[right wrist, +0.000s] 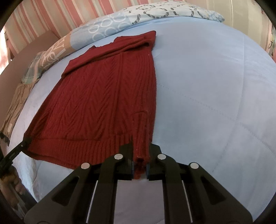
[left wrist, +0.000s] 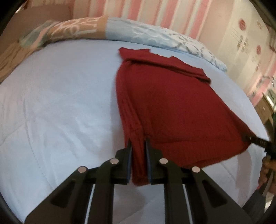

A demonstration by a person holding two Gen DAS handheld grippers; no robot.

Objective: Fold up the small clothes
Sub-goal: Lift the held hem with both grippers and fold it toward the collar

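Observation:
A dark red knitted sweater (left wrist: 172,103) lies on the light blue bedcover (left wrist: 60,103), its sides folded in. My left gripper (left wrist: 138,143) is shut on the sweater's near left hem corner. My right gripper (right wrist: 140,148) is shut on the near right hem corner of the sweater (right wrist: 103,94). The hem is stretched between the two grippers and raised a little off the bed. The right gripper's fingers (left wrist: 255,140) show at the right edge of the left wrist view; the left gripper's fingers (right wrist: 19,148) show at the left edge of the right wrist view.
Patterned pillows (left wrist: 146,32) lie along the far edge of the bed, also in the right wrist view (right wrist: 138,15). A pink and white striped wall (left wrist: 155,12) stands behind. The bedcover (right wrist: 215,86) spreads to both sides of the sweater.

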